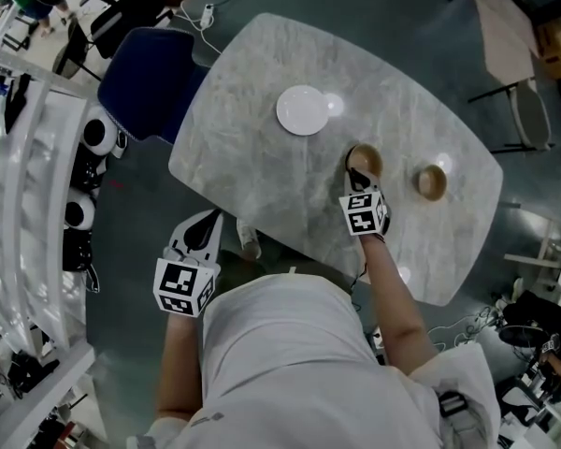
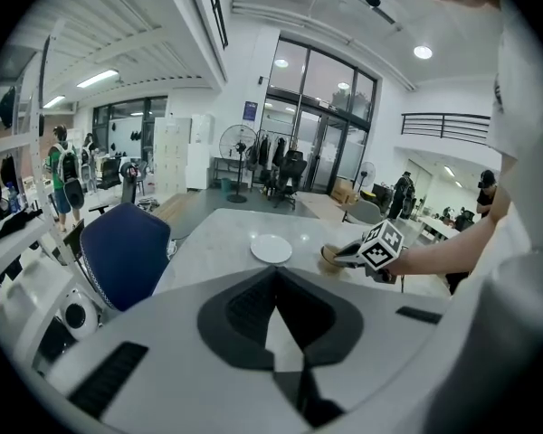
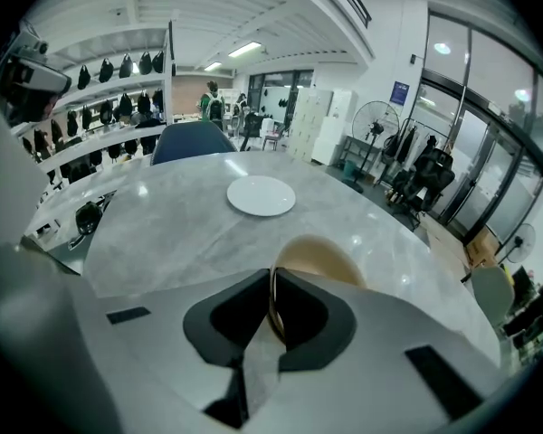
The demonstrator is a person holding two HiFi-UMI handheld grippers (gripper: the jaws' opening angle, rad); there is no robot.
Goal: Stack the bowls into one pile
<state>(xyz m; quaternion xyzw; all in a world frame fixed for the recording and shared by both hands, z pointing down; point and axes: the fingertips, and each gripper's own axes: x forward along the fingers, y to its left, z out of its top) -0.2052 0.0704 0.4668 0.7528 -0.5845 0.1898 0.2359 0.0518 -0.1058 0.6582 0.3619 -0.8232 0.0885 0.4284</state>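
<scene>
Head view puts the right gripper (image 1: 357, 171) at centre right of the frame, reached out over the table (image 1: 262, 157) with its fingers clenched on the near rim of a tan bowl (image 1: 366, 160). The right gripper view confirms it: one finger sits inside the wall and one outside, with the thin rim pinched between them. A rim pinch like this is likely chosen because the bowl is too wide to span, and it leaves the underside free to drop into another bowl. Whether the bowl is off the table yet I cannot tell. The second bowl (image 1: 431, 182) sits to the right of it, near but apart, mouth up, the likely base of the pile. Both bowls are empty, and so is the white plate (image 1: 302, 110) toward the upper middle, well apart from them. The left gripper (image 1: 198, 232) hangs at lower left, off the table edge beside the person's body, probably because this step does not need it; its own view shows the fingers pressed together with nothing between them. A blue chair (image 1: 148, 82) stands at upper left past the table.
</scene>
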